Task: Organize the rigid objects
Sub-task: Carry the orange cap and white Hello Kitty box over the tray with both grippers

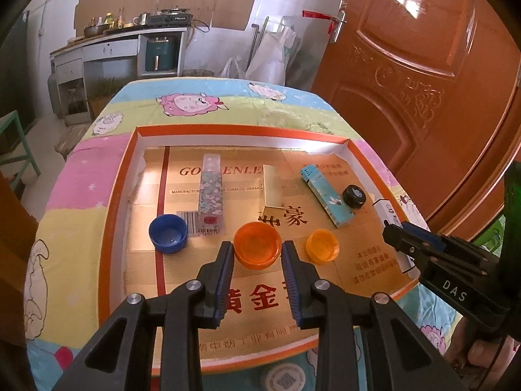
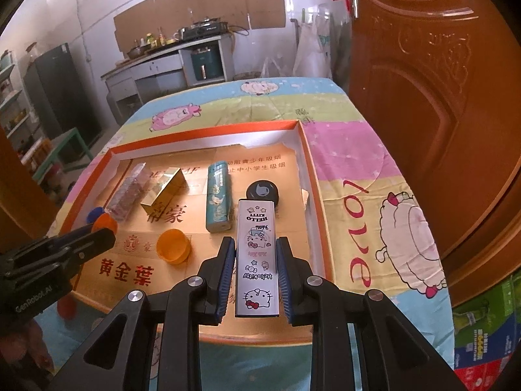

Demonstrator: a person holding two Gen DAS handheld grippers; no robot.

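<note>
My left gripper (image 1: 258,251) has its two blue pads on either side of the big round orange plastic cap (image 1: 258,243). The pads look like they touch its sides, so I think it holds the cap, low over the floor of the box.

My right gripper (image 2: 255,262) is closed on the long white box with cartoon cats (image 2: 257,257). The white box lies flat between the pads and points away from me.

Both grippers tilt down toward the wide flat orange cardboard box (image 1: 112,195). Its walls are low, and its gold floor has red writing on it.

Inside it I see more things. A small round blue plastic cap (image 1: 168,233) sits open side up near the left wall. A smaller orange cap (image 1: 322,246) sits just to the right of the big one. Behind the caps lies a long clear box with little flowers (image 1: 211,195). A gold box (image 1: 273,189) is beside that one, a bit apart. A long light blue box with a bird on it (image 1: 327,195) lies at a slant farther right. A small round black lid (image 1: 355,196) is just next to its far side.

The orange cardboard box rests on a table with a bright cartoon sheep cloth (image 2: 374,195). In the left view the right gripper comes in from the right edge, and part of a hand (image 1: 482,352) shows under it.
</note>
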